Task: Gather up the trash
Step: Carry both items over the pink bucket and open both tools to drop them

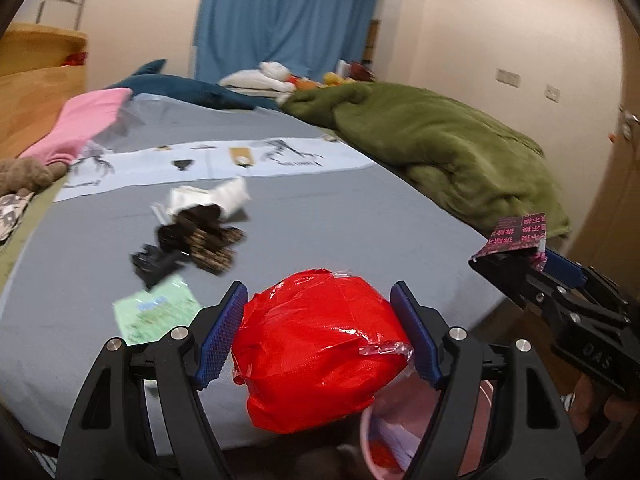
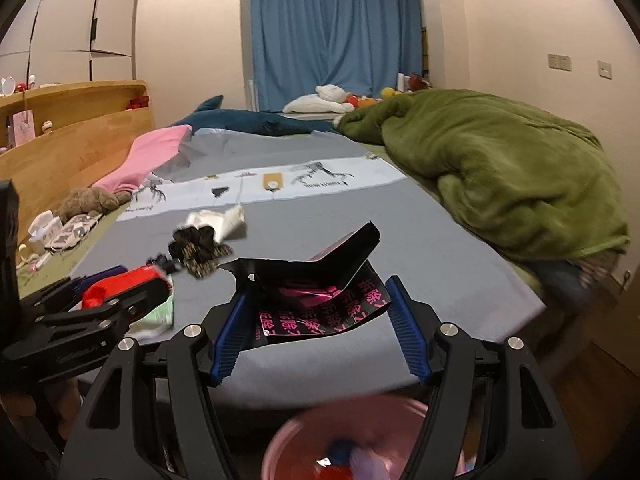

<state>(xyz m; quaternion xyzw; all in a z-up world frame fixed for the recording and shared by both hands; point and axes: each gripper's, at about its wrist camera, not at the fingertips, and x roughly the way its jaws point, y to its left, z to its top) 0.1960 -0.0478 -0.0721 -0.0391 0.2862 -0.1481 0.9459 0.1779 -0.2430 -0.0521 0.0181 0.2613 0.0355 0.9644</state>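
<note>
Blurred pink bin (image 2: 348, 440), perhaps, beneath both laden, down-tilted grippers

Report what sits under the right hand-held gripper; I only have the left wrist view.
Observer: A pink bin sits right below the right hand-held gripper, just off the near edge of the bed.
Operator: Describe its load.
Observer: A black packet with pink characters, torn open, spans from one pad to the other.
Operator: Check the bin's contents.
Observer: Too blurred to name; red and blue bits show inside, nothing more.
</note>
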